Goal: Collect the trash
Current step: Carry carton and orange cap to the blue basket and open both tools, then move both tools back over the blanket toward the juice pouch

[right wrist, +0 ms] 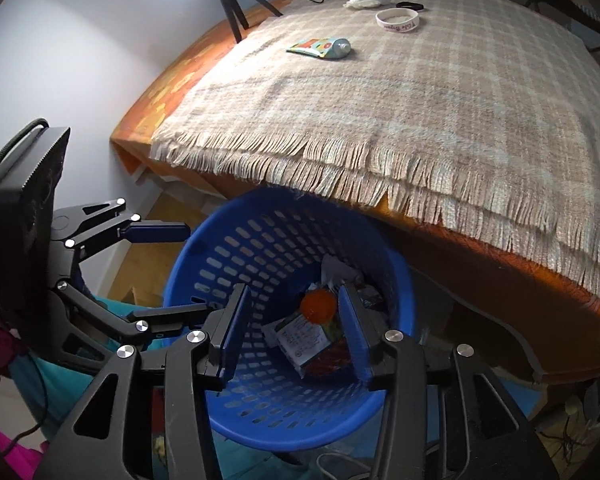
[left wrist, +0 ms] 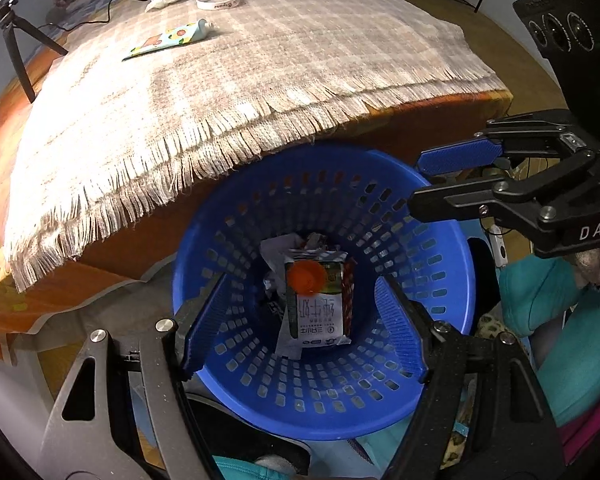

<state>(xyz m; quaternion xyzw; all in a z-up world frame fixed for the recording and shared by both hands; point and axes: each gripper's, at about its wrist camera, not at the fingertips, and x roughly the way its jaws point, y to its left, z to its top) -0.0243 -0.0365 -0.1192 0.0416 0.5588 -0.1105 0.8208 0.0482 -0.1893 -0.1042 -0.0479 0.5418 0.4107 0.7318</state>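
1. Down inside the blue basket (left wrist: 452,240), a carton with an orange cap (left wrist: 318,300) lies on crumpled wrappers.
2. Left gripper (left wrist: 300,328) and right gripper (right wrist: 296,332) hover above, jaws wide, empty.
3. A tube (right wrist: 320,47) rests on the plaid cloth (left wrist: 260,72).

Ahead of the left hand-held gripper (left wrist: 304,320), the blue basket (left wrist: 456,280) looks like smooth, slightly glossy perforated plastic. Inside it lies a carton (left wrist: 320,312) of printed, faintly shiny card or foil with an orange plastic cap (left wrist: 305,277), on crumpled paper (left wrist: 274,254). The gripper's arms are matt, speckled black with bright metal screws; its finger pads (left wrist: 204,320) are ribbed blue, rubbery-looking. Beyond it, the counter carries a coarse woven plaid cloth (left wrist: 260,60) with a frayed fringe, over a smoother orange printed cover (left wrist: 60,292). Farther off lie a glossy printed tube (left wrist: 168,38) and a smooth white band (left wrist: 219,1).
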